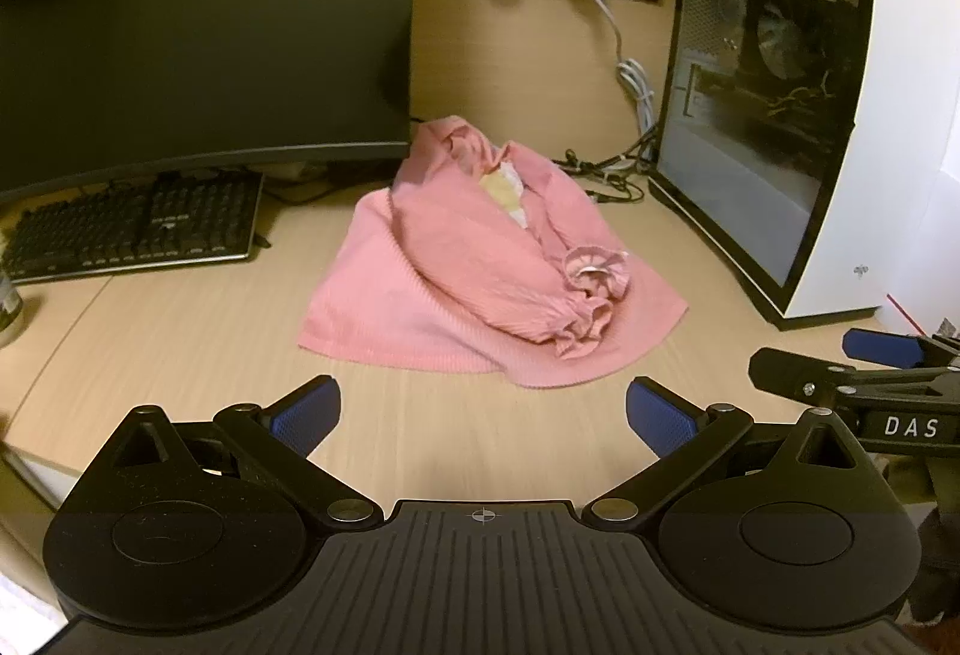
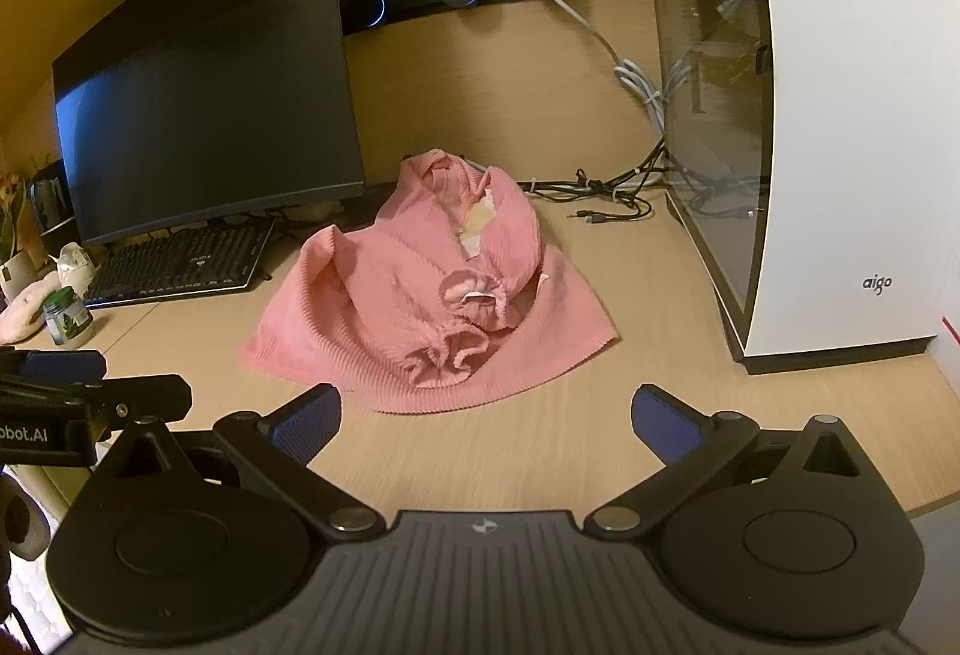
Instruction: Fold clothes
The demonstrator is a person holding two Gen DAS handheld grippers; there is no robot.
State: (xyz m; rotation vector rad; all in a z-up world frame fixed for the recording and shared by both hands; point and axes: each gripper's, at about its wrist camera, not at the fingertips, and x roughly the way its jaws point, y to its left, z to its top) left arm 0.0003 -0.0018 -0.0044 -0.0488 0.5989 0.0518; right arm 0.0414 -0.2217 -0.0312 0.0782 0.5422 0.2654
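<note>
A pink ribbed sweater (image 1: 456,265) (image 2: 420,289) lies on the wooden desk (image 1: 180,331) (image 2: 540,445), both sleeves crossed over its front with the frilly cuffs (image 1: 585,304) (image 2: 465,319) bunched near the hem. A pale label shows at the collar. My left gripper (image 1: 483,415) hovers open just in front of the hem, nothing between its blue pads. My right gripper (image 2: 486,415) is open too, also short of the hem and empty. Each gripper shows at the edge of the other's view.
A black monitor (image 1: 198,24) (image 2: 210,102) and keyboard (image 1: 132,226) (image 2: 180,265) stand left of the sweater. A white computer case (image 1: 792,114) (image 2: 840,114) stands right. Cables (image 1: 612,169) (image 2: 618,199) lie behind. A small jar (image 2: 67,322) sits far left.
</note>
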